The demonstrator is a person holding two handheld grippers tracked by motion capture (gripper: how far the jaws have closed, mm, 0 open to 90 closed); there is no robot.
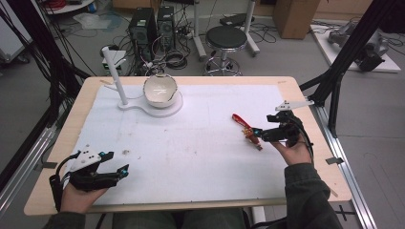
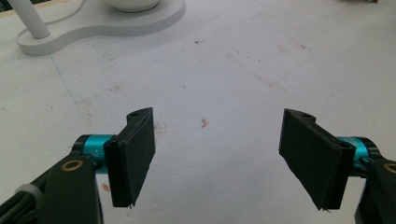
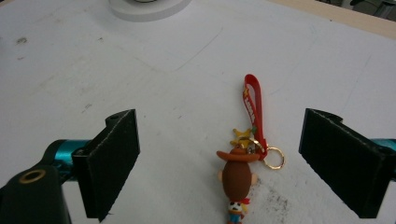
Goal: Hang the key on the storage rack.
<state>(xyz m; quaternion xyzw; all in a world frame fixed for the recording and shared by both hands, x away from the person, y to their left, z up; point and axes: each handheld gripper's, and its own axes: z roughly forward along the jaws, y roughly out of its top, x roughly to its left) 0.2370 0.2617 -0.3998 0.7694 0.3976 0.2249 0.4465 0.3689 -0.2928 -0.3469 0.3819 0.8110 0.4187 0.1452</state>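
A small cowboy figure keychain (image 3: 237,179) with a red strap (image 3: 252,100) and a gold ring lies flat on the white mat. My right gripper (image 3: 224,163) stands open just above it, the figure lying between the jaws without touching either. In the high view the keychain (image 1: 248,131) lies at the right of the mat, just left of my right gripper (image 1: 267,128). My left gripper (image 1: 116,164) rests near the front left corner, open with nothing between its fingers; beneath the left gripper (image 2: 217,158) is bare, stained mat.
A white bowl (image 1: 160,90) sits on a white base with an upright post (image 1: 114,76) at the back left of the mat (image 1: 191,152). Behind the table stand a stool (image 1: 226,40), computer towers and cables on the floor.
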